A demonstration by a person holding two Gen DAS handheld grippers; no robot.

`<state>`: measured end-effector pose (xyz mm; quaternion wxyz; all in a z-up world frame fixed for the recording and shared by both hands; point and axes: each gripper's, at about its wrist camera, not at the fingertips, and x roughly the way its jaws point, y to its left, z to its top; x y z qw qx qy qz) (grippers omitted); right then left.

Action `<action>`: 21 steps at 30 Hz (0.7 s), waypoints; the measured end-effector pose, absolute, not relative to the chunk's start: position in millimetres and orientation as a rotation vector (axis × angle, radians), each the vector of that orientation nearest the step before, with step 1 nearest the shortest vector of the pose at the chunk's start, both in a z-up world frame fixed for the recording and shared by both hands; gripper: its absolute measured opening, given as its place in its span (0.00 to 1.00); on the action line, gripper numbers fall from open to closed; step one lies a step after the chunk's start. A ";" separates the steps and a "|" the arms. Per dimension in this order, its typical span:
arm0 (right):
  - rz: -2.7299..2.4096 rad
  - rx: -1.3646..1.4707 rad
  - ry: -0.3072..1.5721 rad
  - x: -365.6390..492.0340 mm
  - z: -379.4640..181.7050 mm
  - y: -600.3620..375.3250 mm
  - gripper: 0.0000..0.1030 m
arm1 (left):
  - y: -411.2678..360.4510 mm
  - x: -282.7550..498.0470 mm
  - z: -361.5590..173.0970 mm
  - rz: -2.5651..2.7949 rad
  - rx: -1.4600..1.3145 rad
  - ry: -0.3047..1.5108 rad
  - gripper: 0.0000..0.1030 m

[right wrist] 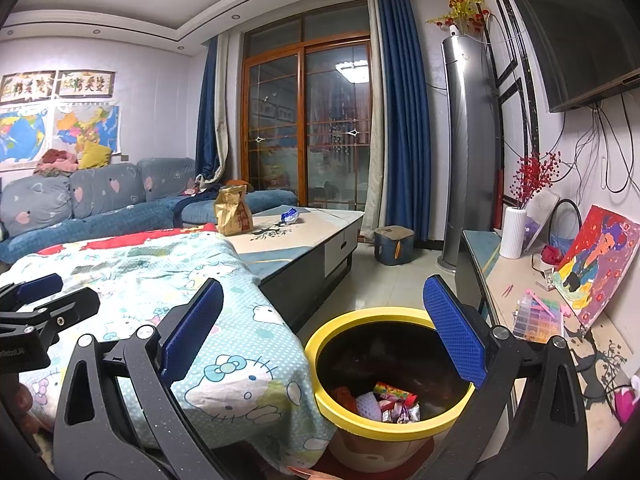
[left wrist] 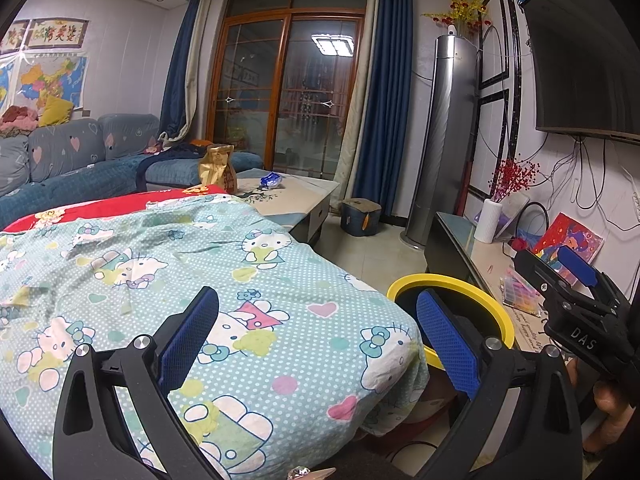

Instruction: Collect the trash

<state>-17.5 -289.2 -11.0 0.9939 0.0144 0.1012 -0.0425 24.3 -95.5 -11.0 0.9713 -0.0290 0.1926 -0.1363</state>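
The yellow-rimmed trash bin stands on the floor just beside the corner of the cartoon-cat cloth. Inside it lie crumpled wrappers, among them a rainbow-striped one. The right claw hangs above the bin, spread wide and empty. The left claw is spread and empty over the cloth. Beyond the bin, a brown paper bag and a blue-white wrapper sit on the tabletop.

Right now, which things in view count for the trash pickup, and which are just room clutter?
Job:
yellow-rimmed bin with wrappers inside
brown paper bag
blue-white wrapper on coffee table

Clutter:
white vase
painting
bead box
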 end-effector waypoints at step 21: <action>0.260 0.126 0.350 57.4 9.4 -185.6 0.90 | 44.2 53.3 29.2 0.017 -0.264 0.408 0.94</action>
